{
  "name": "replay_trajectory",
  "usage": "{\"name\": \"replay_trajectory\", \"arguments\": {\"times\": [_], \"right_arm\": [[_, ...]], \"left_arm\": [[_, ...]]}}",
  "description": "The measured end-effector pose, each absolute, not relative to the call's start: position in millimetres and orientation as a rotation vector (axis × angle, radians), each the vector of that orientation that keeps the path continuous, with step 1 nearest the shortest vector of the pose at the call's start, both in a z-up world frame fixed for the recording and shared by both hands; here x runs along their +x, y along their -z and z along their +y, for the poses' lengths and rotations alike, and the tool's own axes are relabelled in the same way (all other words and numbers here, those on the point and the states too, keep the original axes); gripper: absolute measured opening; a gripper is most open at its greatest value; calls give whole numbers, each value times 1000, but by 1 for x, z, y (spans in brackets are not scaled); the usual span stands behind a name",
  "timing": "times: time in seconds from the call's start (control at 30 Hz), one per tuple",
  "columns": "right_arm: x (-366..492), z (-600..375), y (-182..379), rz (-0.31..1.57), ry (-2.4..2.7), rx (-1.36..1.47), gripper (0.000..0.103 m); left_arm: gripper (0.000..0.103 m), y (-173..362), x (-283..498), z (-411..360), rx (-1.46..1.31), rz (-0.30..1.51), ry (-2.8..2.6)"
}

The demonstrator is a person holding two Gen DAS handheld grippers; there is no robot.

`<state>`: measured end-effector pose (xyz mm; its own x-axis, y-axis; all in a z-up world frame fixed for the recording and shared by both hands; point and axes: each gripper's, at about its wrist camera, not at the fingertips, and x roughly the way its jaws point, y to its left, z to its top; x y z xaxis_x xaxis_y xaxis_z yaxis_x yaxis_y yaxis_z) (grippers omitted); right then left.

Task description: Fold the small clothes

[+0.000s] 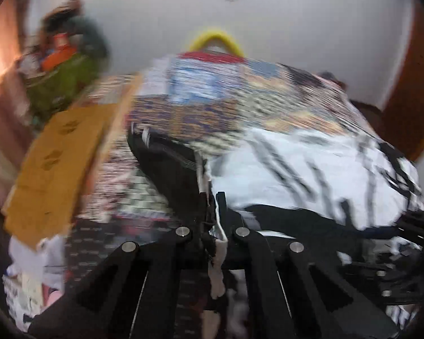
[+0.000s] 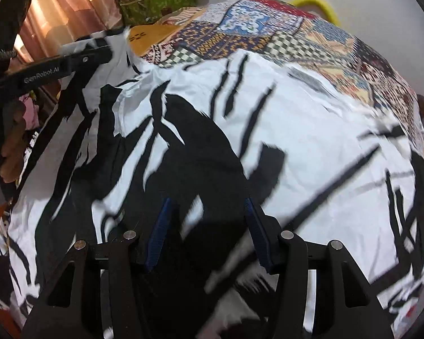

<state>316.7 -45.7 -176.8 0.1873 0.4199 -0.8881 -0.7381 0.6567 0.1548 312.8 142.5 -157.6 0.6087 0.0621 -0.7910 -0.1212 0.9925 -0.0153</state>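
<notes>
Pinching garment [image 1: 296, 163] edge in left gripper [image 1: 213, 197].

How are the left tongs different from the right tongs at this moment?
The left tongs are shut, pinching an edge of the black and white garment; the right tongs are open, gripping nothing. The left tongs bunch up cloth between them; the right tongs sit over flat cloth. Both are black and over the same garment.

The shirt [image 2: 311, 130] is thin, matt woven cloth, white with black streaks, lightly creased. Under it the quilt [image 2: 268, 28], upper centre, is printed patchwork cloth (matt too). The right gripper [image 2: 209, 231] is matt black plastic with bright metal pins and ribbed blue pads [image 2: 158, 234].
</notes>
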Motion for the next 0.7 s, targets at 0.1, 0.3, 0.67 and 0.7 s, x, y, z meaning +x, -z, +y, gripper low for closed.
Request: {"name": "replay_trajectory", "arguments": {"times": [0.1, 0.3, 0.67, 0.7], "right_arm": [[317, -66, 176, 1110, -822, -315, 50], [319, -95, 168, 1085, -810, -244, 50], [335, -61, 148, 1028, -857, -164, 50], [340, -51, 147, 1027, -863, -167, 50]], "left_arm": [[3, 178, 325, 119, -89, 1006, -23], [3, 233, 334, 108, -158, 1197, -1], [57, 172, 301, 138, -154, 1038, -3], [59, 168, 296, 138, -161, 1024, -10]]}}
